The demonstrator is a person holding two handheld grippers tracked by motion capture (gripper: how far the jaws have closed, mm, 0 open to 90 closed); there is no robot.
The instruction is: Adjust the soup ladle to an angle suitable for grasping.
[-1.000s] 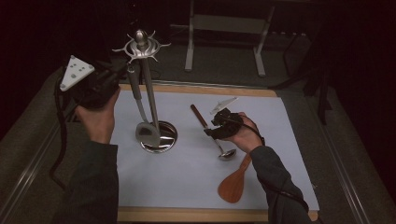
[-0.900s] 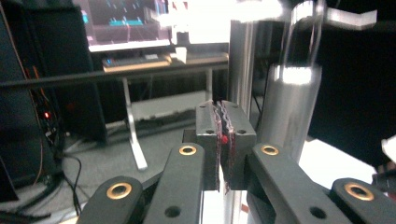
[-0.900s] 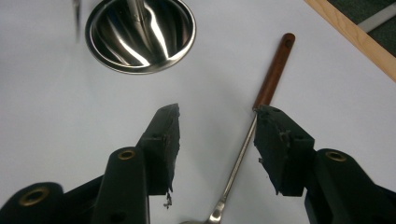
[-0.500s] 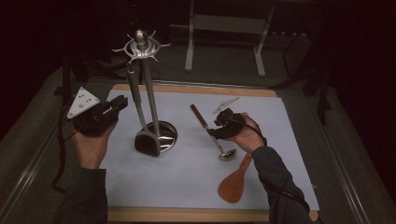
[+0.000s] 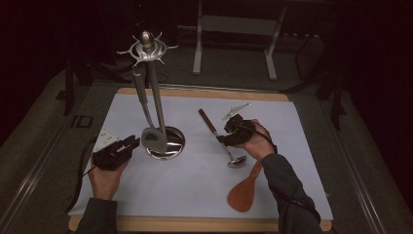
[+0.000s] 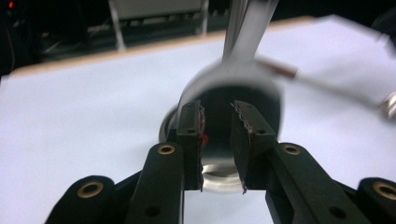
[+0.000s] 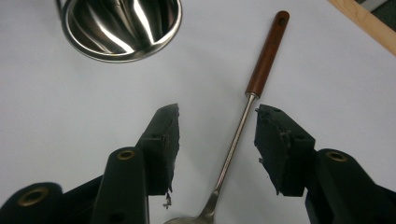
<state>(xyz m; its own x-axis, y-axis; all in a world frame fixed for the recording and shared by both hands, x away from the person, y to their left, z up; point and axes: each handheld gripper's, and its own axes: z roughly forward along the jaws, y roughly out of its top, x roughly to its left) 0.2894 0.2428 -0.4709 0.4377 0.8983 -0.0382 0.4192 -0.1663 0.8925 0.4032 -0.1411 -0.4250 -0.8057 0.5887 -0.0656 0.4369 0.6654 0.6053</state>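
A steel utensil stand [image 5: 147, 53] rises from its round base [image 5: 171, 146] on the white mat [image 5: 195, 195]. A steel turner [image 5: 155, 139] hangs from it, blade just above the base. My left gripper [image 5: 131, 143] lies low on the mat, left of the base. Its jaws have just been opening; in the left gripper view my left gripper [image 6: 219, 116] holds nothing and faces the turner blade [image 6: 233, 84]. A ladle [image 5: 214, 131] with a wooden handle lies right of the stand. My right gripper [image 7: 218, 116] stands open astride the ladle's steel shaft [image 7: 233, 144].
A wooden spatula [image 5: 246, 187] lies on the mat near the right forearm. The mat sits on a wooden board [image 5: 204, 224]. A dark table rim and metal frame legs [image 5: 197, 44] stand behind the board.
My left hand has dropped from beside the stand's upper part down to the mat beside the base, and its jaws have parted. The right hand has stayed over the ladle.
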